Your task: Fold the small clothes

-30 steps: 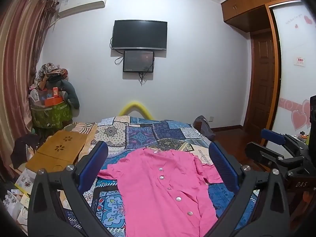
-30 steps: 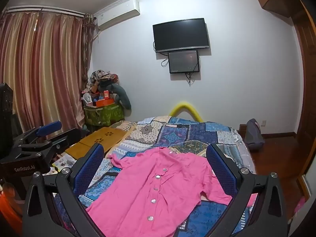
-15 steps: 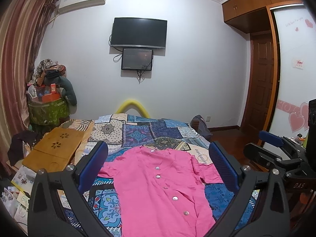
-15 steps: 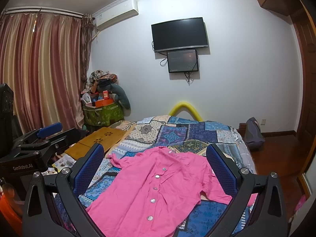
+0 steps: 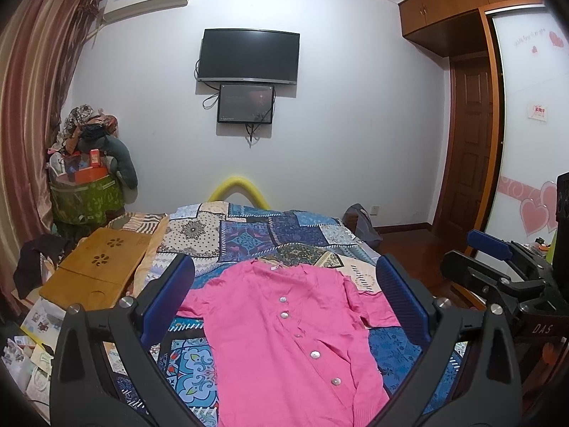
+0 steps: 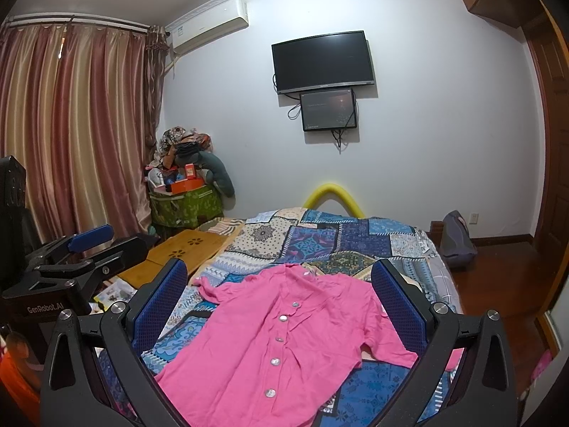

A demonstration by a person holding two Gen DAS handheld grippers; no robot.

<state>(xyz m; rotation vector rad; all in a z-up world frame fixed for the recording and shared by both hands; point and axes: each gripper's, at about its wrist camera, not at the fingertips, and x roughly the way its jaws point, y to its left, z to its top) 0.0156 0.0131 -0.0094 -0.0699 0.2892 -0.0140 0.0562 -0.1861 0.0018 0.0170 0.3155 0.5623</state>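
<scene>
A small pink button-front shirt (image 5: 284,334) lies spread flat, buttons up, on a patchwork bedspread (image 5: 256,235); it also shows in the right wrist view (image 6: 281,338). My left gripper (image 5: 284,284) is open and empty, held above the shirt. My right gripper (image 6: 279,277) is open and empty too, also above the shirt. Each gripper shows at the edge of the other's view, the right one (image 5: 498,267) and the left one (image 6: 78,252).
A wooden lap tray (image 5: 96,267) lies at the bed's left edge. A heaped green basket (image 5: 85,195) stands in the left corner by the curtains (image 6: 71,124). A bag (image 6: 458,242) sits on the wooden floor at the right. A TV (image 5: 249,57) hangs on the far wall.
The left wrist view has tilted slightly upward, so the shirt sits a little lower in frame. The right gripper has barely moved. Both stay open.
</scene>
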